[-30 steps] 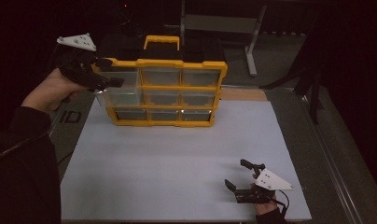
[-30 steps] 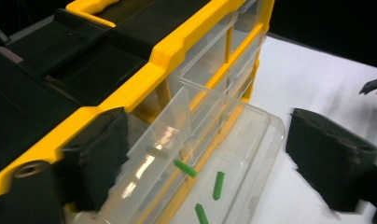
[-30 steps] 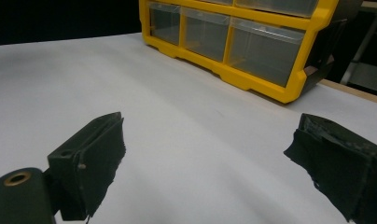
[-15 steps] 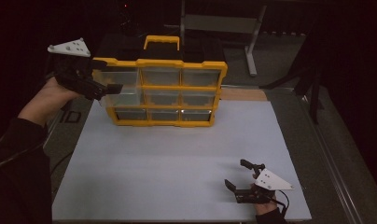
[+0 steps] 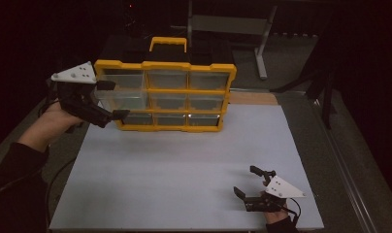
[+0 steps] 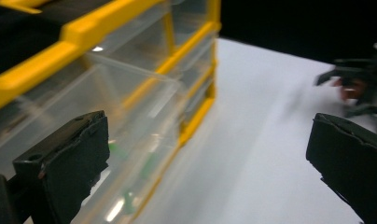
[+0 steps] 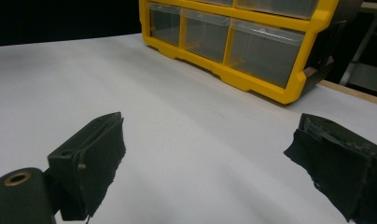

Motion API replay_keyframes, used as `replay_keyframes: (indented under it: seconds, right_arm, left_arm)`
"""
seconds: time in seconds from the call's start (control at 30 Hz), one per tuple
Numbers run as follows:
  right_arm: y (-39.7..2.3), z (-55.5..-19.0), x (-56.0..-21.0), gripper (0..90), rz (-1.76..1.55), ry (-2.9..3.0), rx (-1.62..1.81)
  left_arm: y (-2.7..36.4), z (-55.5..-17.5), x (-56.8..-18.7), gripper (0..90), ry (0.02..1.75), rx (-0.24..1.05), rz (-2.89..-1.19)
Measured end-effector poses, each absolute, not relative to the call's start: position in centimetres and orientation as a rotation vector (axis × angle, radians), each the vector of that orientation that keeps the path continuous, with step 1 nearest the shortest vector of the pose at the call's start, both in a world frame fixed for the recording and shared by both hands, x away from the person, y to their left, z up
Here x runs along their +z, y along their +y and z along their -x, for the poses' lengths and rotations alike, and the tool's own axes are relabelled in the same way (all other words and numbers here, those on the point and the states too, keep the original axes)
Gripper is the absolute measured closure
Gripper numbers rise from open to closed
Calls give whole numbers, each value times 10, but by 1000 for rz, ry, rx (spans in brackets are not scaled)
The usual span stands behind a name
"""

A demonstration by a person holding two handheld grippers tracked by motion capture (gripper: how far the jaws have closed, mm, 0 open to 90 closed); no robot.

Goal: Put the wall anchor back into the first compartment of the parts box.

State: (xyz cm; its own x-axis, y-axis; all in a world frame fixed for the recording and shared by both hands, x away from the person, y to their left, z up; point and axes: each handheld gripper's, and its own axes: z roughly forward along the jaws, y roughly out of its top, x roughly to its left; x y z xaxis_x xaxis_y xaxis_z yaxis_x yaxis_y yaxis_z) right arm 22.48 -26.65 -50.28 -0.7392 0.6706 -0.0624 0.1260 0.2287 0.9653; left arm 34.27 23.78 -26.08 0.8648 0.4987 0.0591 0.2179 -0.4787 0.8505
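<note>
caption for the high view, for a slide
Left tool, jaws open, at the left edge of a yellow drawer organizer; right tool open, low over the white table.

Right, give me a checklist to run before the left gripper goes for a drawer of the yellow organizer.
1. Left gripper jaws open: ok, they have just been opening and stand wide, nothing between them.
2. Left gripper lined up on a drawer: ok roughly, it is at the left column of the yellow organizer; a clear drawer there juts out of the frame.
3. Organizer upright and steady on the white table: ok, it stands on its lower edge.
4. Drawer contents: cannot tell, blurred green bits show through the plastic.
5. Right gripper out of the way: ok, open, low at the table's near right corner.
</note>
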Motion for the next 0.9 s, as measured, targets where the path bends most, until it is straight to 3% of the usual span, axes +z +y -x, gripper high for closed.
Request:
replay_keyframes:
  seconds: [0.2, 0.9]
  right_arm:
    - [-267, -225, -502, 86, -732, 2032, 1533]
    - [-267, -224, -501, 86, -729, 2027, 1533]
  left_arm:
    - [234, -326, -278, 0, 431, 320, -2072]
    - [213, -285, -362, 0, 387, 198, -2053]
